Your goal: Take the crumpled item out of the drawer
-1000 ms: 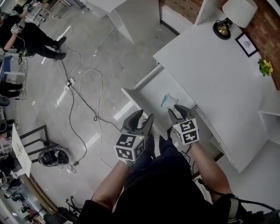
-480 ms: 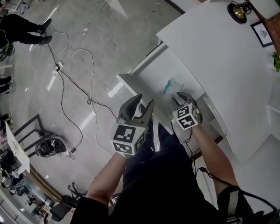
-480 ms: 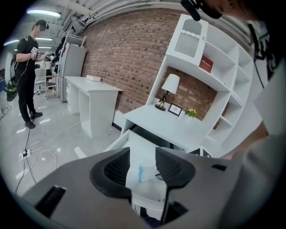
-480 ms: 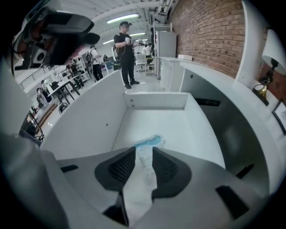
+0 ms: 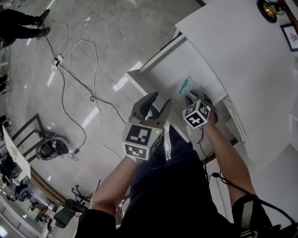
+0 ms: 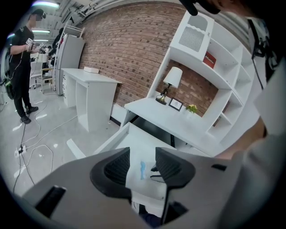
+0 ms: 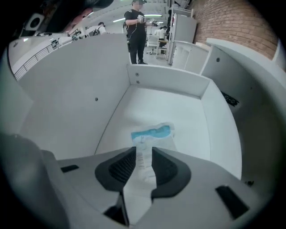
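The white drawer [image 5: 163, 76] stands pulled out of the white desk [image 5: 242, 56]. On its floor lies the crumpled item [image 5: 185, 85], white paper with a light blue band. My right gripper [image 5: 196, 96] reaches down into the drawer. In the right gripper view its jaws are closing, with the near end of the crumpled item [image 7: 152, 133] running back between them [image 7: 144, 156]. My left gripper [image 5: 158, 100] hovers open over the drawer's front edge, holding nothing. In the left gripper view the crumpled item [image 6: 143, 169] shows through the gap of that gripper [image 6: 142, 154].
The drawer's side and back walls [image 7: 165, 80] close round the right gripper. Cables [image 5: 70, 79] trail over the shiny floor to the left. A person [image 5: 18, 21] stands at the far left, and another person [image 7: 136, 31] beyond the drawer. A lamp [image 5: 270, 9] and a picture frame [image 5: 291, 37] sit on the desk.
My right gripper has moved forward and down into the drawer until the crumpled item lies between its jaws. The left gripper has kept its place near the drawer's front.
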`<state>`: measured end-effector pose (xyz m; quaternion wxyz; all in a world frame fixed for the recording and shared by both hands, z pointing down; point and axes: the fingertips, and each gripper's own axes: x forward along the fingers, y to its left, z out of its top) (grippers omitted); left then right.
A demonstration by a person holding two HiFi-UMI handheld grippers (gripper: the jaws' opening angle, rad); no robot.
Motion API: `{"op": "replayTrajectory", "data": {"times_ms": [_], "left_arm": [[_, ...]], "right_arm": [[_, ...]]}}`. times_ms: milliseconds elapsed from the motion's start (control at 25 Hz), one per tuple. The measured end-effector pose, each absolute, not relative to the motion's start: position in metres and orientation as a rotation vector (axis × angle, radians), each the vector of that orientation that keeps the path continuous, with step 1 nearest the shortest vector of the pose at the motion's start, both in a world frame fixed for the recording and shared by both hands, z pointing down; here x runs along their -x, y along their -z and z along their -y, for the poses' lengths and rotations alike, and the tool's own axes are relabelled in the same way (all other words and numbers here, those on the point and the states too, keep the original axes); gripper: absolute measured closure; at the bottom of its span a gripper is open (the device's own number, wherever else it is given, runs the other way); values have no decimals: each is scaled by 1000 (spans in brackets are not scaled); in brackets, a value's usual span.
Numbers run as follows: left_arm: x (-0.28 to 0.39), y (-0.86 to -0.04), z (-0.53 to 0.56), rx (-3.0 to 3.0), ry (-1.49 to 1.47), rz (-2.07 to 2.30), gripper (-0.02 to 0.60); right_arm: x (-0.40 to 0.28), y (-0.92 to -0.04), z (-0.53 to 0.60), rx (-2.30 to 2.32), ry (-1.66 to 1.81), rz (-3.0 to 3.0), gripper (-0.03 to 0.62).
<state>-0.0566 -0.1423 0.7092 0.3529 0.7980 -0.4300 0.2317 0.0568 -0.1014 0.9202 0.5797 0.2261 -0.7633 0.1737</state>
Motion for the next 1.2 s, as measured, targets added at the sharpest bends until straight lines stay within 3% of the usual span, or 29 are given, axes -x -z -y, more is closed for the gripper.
{"op": "replayTrajectory", "data": {"times_ms": [240,480,1200], "left_arm": [[63,-712,142,-2041,-575,1114,407],[67,-703,140,-2049,-556,1129,407],[62,-615,142,-2142,-474,1191,407]], "right_arm": [[-53,-938,95,-419,-325,1713,490],[-52,-928,102,-452,-308,1730,582],[-48,-782,130,-806,-443,1968,591]]}}
